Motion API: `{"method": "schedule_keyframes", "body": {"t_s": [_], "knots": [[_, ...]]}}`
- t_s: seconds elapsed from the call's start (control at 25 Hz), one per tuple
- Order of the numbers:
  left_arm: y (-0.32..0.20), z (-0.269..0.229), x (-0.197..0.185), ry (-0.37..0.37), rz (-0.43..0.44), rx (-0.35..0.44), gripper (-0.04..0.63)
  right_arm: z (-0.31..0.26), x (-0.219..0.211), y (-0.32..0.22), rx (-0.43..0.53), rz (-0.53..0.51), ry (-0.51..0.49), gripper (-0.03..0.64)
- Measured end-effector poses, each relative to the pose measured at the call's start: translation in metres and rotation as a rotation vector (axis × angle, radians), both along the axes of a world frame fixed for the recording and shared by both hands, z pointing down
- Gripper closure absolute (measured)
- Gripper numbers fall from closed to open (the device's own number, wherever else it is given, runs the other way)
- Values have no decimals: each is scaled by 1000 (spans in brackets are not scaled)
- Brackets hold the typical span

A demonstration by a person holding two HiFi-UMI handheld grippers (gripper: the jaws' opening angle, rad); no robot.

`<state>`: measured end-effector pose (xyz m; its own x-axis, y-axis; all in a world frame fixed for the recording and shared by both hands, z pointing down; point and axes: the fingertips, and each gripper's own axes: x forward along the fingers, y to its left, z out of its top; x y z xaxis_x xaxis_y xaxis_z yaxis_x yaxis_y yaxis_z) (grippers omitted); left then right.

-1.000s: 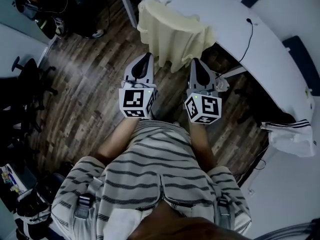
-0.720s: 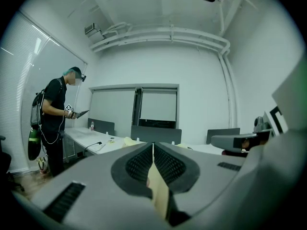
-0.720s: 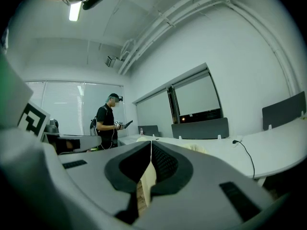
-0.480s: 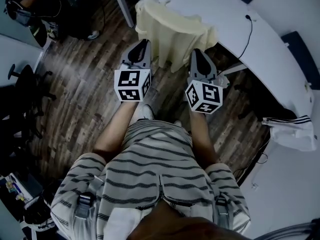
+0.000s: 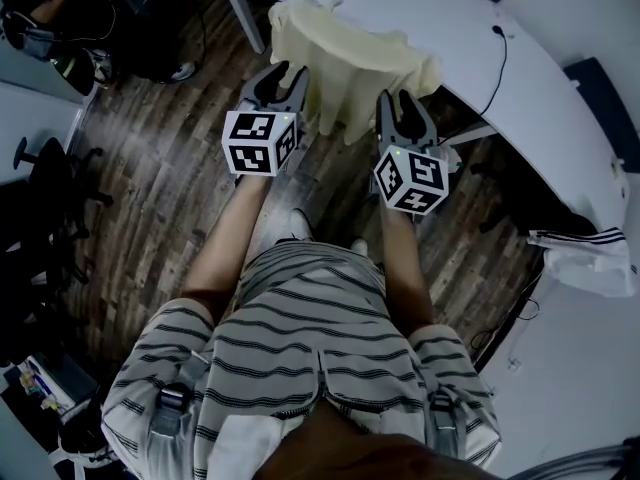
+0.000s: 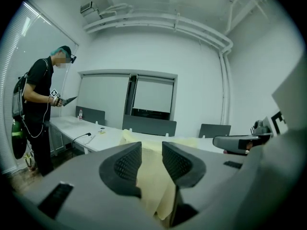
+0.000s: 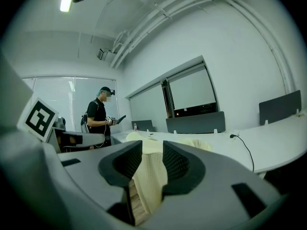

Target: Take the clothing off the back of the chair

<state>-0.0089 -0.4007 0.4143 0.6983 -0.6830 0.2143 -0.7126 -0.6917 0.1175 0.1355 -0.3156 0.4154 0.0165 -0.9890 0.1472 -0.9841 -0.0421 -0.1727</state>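
- Both grippers have moved up the head view since the earlier frames, from mid-frame to the lower edge of the clothing [image 5: 350, 53]. Their jaws have just been opening from closed.
- Left gripper [image 5: 280, 76], upper centre-left: its jaws stand partly apart with a narrow gap. In the left gripper view the pale yellow cloth shows through that gap but lies beyond the pads, so nothing is pinched.
- Right gripper [image 5: 397, 103], upper centre-right: it has the same half-spread, and the cloth hangs ahead of its jaws without being gripped. I cannot tell whether its tips brush the hem.
- The clothing hangs at the upper centre of the head view, draped over the chair back. The chair itself is hidden beneath the fabric.
- Behind the clothing, the white desk [image 5: 530, 88] curves across the upper right.
- Progress, as I judge it: the approach is nearly finished and the jaws are ready. Closing on the cloth at both sides, lifting it clear of the chair back and carrying it away are all still to do.
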Motion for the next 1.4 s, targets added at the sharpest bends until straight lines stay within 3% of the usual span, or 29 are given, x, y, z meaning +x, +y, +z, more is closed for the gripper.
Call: {"method": "schedule_keyframes", "body": {"t_s": [0.48,1.16,1.28,1.4], "knots": [[-43,28,10,-46,82,-40,437,31,11,-22,-92,39,-10,431],[-101,78,17,-129,111,-75,377,71,25,-48,-166,95,-41,353],[-113,86,19,-103,154,-97,376,76,25,-52,-181,102,-38,353],[-112,85,25,-140,226,-34,369,81,25,-54,-192,109,-43,353]]}}
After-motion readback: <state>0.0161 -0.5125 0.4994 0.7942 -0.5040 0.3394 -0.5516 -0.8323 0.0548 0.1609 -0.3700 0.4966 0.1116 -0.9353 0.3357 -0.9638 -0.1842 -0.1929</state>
